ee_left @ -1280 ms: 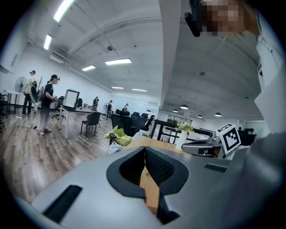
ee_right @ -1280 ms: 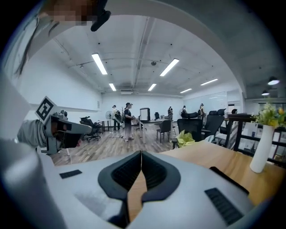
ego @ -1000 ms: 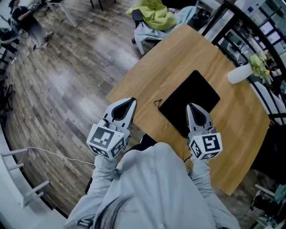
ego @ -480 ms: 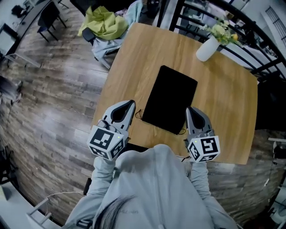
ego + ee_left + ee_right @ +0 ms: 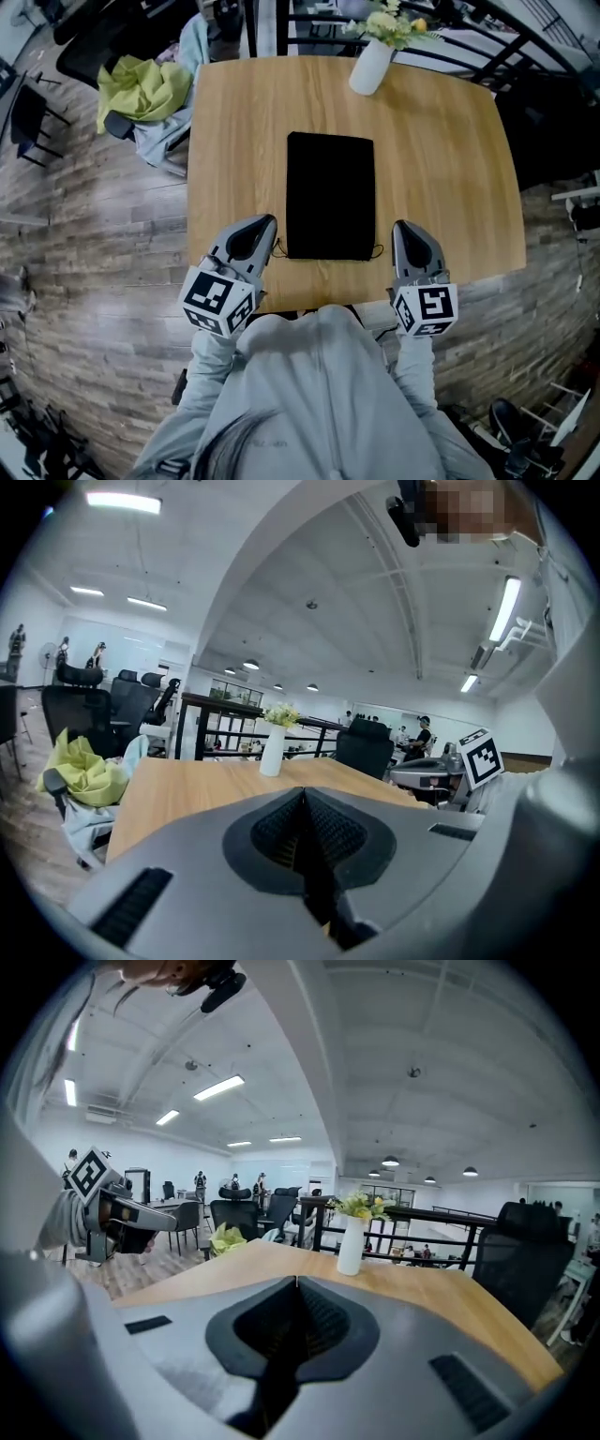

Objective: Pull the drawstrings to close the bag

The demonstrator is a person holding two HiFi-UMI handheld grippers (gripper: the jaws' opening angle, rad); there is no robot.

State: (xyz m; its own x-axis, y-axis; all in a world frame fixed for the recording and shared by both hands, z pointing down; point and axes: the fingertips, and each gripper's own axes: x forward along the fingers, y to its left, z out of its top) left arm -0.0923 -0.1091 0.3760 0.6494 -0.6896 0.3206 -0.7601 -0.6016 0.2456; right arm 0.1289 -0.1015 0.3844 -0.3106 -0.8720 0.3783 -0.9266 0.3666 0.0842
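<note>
The bag (image 5: 330, 195) lies on the surface (image 5: 441, 169), long axis 12 to 6 o'clock, drawstring end at 6, squared up from its earlier 1 o'clock slant; left tongs (image 5: 266, 223) and right tongs (image 5: 405, 228), clenched empty, flank that end.

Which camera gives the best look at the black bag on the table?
The head view: the whole black bag lies flat on the table, with cords at its near corners. Neither gripper view shows it; they look across the far tabletop only.

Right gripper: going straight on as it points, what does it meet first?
Probably the white vase at the table's far edge, though it sits slightly off the right gripper's line; depth unclear.
</note>
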